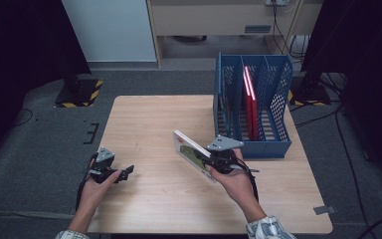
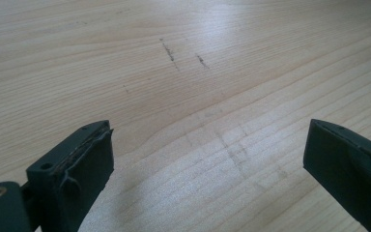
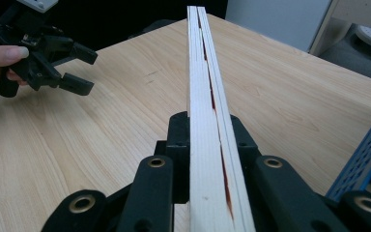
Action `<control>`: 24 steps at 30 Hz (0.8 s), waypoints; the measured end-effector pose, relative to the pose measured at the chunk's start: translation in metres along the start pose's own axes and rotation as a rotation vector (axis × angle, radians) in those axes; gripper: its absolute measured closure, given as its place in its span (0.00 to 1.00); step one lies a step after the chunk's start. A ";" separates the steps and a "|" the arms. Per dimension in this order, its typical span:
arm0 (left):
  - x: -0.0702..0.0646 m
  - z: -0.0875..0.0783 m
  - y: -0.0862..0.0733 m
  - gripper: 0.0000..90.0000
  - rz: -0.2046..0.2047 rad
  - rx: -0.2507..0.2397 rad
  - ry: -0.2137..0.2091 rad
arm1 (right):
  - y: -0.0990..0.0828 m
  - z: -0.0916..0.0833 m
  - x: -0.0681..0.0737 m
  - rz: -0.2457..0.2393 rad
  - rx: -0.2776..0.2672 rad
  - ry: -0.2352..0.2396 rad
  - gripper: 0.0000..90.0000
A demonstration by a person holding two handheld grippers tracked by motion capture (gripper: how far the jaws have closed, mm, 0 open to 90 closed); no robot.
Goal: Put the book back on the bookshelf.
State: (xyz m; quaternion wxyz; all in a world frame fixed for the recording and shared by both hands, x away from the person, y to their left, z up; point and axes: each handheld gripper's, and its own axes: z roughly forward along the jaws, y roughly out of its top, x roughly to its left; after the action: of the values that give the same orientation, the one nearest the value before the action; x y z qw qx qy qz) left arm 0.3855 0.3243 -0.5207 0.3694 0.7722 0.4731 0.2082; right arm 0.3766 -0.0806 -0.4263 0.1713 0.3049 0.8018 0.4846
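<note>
Right gripper [image 1: 210, 160] pinching book [image 1: 193, 152], carrying toward blue file rack [image 1: 273, 144] at 1 o'clock; slot alignment needed. Left gripper [image 1: 124, 173] resting, jaws spread, empty.

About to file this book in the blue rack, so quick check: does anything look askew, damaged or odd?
Nothing serious. The book sits tilted in the right gripper, clamped by its page edge, and its pages gape slightly along that edge in the right gripper view. The blue rack stands upright. The left gripper is open, holding nothing.
</note>
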 end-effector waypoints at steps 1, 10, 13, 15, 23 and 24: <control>0.000 0.000 0.000 0.04 0.000 -0.001 0.000 | 0.000 -0.001 -0.001 0.000 -0.002 -0.002 0.85; -0.002 0.002 -0.001 0.04 0.011 0.015 0.006 | -0.006 -0.017 -0.002 0.013 -0.016 -0.007 0.85; -0.002 0.002 -0.001 0.04 0.014 0.016 0.008 | -0.009 -0.023 -0.003 0.017 -0.018 -0.010 0.85; -0.001 0.002 -0.001 0.04 0.013 0.017 0.010 | -0.011 -0.027 -0.004 0.023 -0.020 -0.013 0.85; -0.003 0.003 -0.001 0.04 0.013 0.026 0.015 | -0.023 -0.048 -0.005 0.039 -0.026 -0.031 0.85; -0.003 0.003 -0.001 0.04 0.013 0.027 0.014 | -0.025 -0.050 -0.006 0.041 -0.026 -0.035 0.85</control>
State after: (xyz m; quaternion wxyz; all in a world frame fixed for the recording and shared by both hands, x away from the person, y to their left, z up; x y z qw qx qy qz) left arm 0.3856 0.3204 -0.5237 0.3542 0.7787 0.4734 0.2098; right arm 0.3445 -0.1271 -0.4244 0.1794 0.3274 0.7858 0.4931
